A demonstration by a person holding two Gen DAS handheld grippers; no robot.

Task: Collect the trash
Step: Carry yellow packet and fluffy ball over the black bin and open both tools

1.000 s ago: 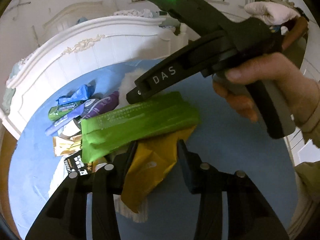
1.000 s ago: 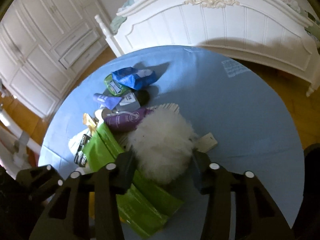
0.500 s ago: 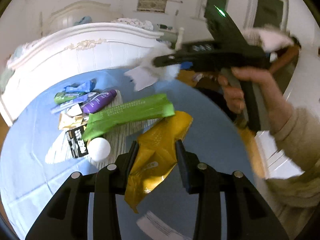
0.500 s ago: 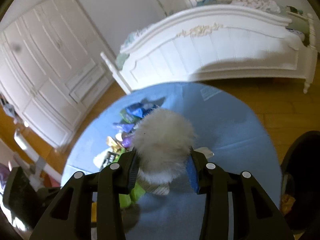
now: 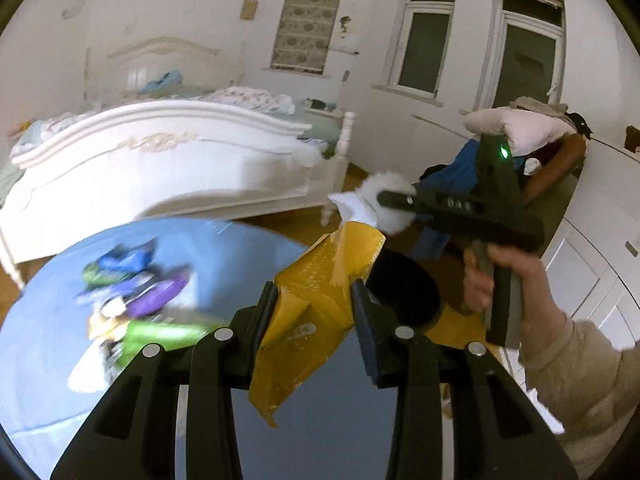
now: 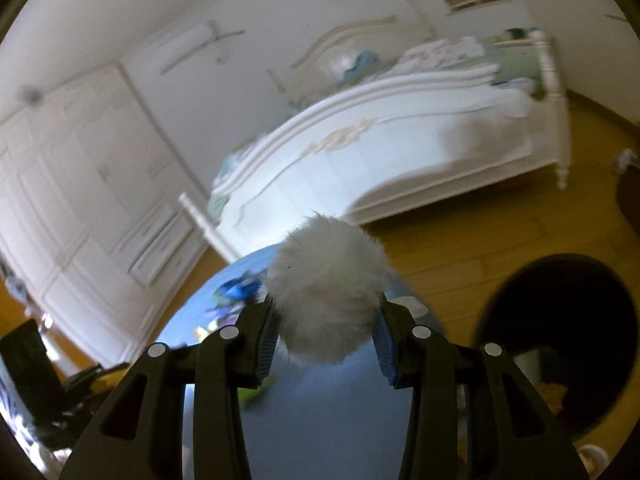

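My left gripper (image 5: 314, 300) is shut on a yellow padded envelope (image 5: 320, 292) and holds it in the air past the table's right edge. My right gripper (image 6: 326, 322) is shut on a white fluffy ball (image 6: 326, 292), also lifted; it shows in the left wrist view (image 5: 380, 196) with a white paper tag hanging from it. A black trash bin (image 6: 560, 332) stands on the floor to the right, and part of it shows behind the envelope (image 5: 404, 288). Blurred wrappers (image 5: 136, 292), blue, purple and green, lie on the round blue table (image 5: 48, 360).
A white bed footboard (image 5: 160, 160) stands behind the table. White wardrobes (image 6: 80, 200) line the left wall. A chair piled with clothes (image 5: 520, 140) is at the right. The wooden floor (image 6: 460, 240) lies between bed and bin.
Both grippers have lifted off the table and swung right toward the bin, the left carrying the yellow envelope, the right the fluffy ball. The wrappers stay on the table.
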